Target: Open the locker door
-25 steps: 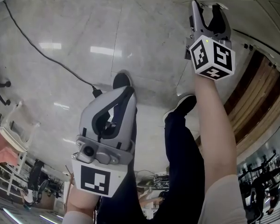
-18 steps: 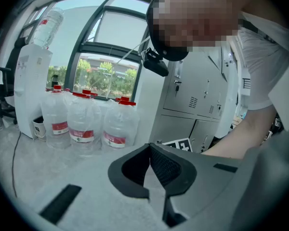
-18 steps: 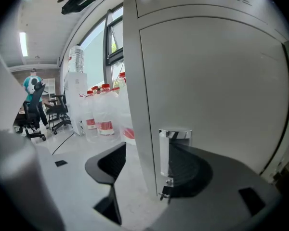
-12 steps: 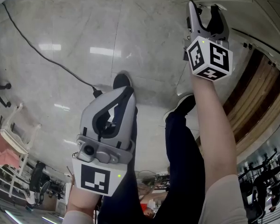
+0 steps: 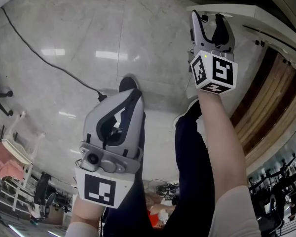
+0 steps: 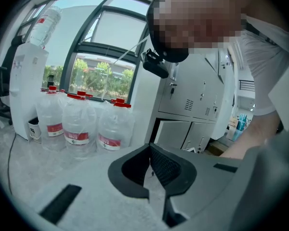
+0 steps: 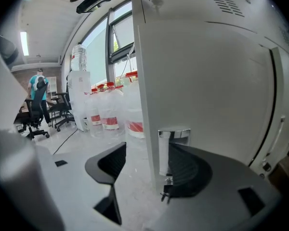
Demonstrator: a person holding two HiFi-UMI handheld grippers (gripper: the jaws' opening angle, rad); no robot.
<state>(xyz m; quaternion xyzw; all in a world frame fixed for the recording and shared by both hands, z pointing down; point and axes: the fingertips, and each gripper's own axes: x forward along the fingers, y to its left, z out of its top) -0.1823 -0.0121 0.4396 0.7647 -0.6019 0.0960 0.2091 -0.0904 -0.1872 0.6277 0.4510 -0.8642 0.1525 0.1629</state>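
The light grey locker door fills the right gripper view, with a chrome handle at its free edge and a small key hanging below it. My right gripper is open, one jaw on each side of that edge, the right pad just behind the handle. From the head view the right gripper sits at the top right against the door, which stands swung out from a dark opening. My left gripper hangs low over the floor, shut on nothing, and shows shut in its own view too.
A black cable crosses the marble floor at the left. The person's shoe and legs are below the grippers. Several water bottles and a dispenser stand by the window. More lockers stand behind. Wooden slats lie at right.
My right gripper has shifted left and slightly up with the door edge between its jaws. The door has swung further out, and a dark gap now shows behind it. The left gripper stays still.
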